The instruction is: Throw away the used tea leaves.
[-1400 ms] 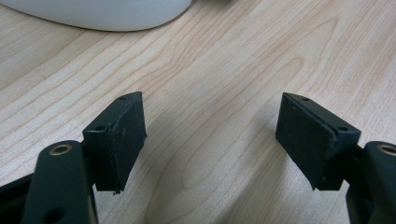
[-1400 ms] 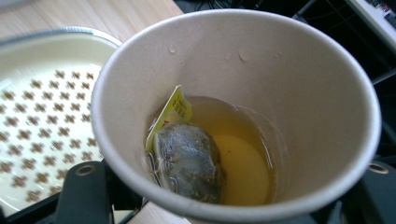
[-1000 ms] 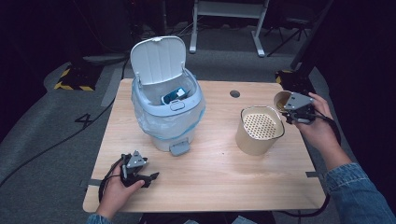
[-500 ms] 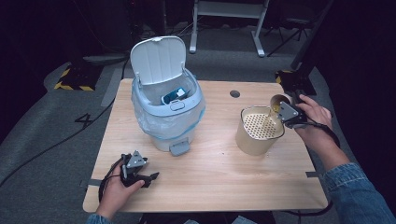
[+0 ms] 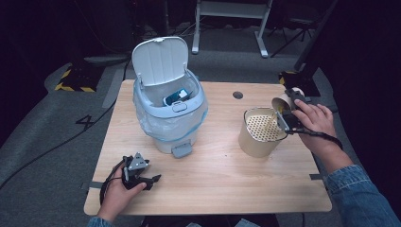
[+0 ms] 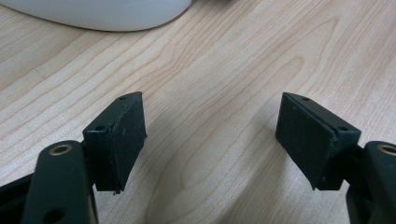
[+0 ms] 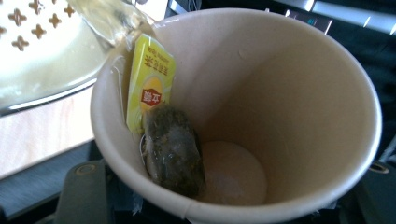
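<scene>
A paper cup (image 5: 283,100) is tipped on its side over the beige container (image 5: 255,142), and my right gripper (image 5: 289,112) is shut on it. In the right gripper view, pale liquid (image 7: 107,18) runs from the cup's (image 7: 289,88) rim onto the container's perforated strainer top (image 7: 42,51). A wet tea bag (image 7: 173,151) with a yellow tag (image 7: 150,84) clings to the cup's inner wall. My left gripper (image 5: 150,180) rests on the table near its front left corner. Its jaws (image 6: 210,135) stand wide open over bare wood, holding nothing.
A white pedal bin (image 5: 170,113) with a plastic liner stands at the wooden table's (image 5: 213,184) back left, lid raised, with a blue-and-white item (image 5: 177,97) inside. A cable hole (image 5: 238,95) is near the far edge. The floor around is dark.
The right hand has carried the cup leftward from the table's right edge to the beige container and tilted it over the strainer. The left hand has stayed still.
</scene>
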### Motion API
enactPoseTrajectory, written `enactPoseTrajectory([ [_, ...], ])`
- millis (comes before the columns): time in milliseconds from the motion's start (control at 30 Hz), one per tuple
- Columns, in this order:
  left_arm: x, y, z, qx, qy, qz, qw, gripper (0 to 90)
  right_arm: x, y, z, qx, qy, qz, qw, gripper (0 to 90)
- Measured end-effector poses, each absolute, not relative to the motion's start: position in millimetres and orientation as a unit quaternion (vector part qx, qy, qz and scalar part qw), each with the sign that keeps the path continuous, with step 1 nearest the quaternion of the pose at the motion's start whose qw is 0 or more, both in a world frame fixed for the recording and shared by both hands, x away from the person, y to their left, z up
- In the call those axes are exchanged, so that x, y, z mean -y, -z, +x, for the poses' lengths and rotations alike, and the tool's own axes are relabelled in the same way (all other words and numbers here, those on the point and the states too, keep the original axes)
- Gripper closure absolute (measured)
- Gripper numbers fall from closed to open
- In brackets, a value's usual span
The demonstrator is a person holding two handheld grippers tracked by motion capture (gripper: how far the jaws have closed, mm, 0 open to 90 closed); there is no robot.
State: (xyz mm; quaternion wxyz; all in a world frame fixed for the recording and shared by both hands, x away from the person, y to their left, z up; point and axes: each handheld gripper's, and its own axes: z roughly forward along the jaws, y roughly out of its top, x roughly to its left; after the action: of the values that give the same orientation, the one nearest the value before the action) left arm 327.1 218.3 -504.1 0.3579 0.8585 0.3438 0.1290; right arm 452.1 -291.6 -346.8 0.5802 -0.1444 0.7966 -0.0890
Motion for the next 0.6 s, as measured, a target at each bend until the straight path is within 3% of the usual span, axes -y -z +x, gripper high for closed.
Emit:
enactPoseTrajectory([
  [600,-218,504,327,-0.344,-0.130,0.858,0.358,24.7,269,360,440,-0.677,0.266,-0.305,0.615,31.5],
])
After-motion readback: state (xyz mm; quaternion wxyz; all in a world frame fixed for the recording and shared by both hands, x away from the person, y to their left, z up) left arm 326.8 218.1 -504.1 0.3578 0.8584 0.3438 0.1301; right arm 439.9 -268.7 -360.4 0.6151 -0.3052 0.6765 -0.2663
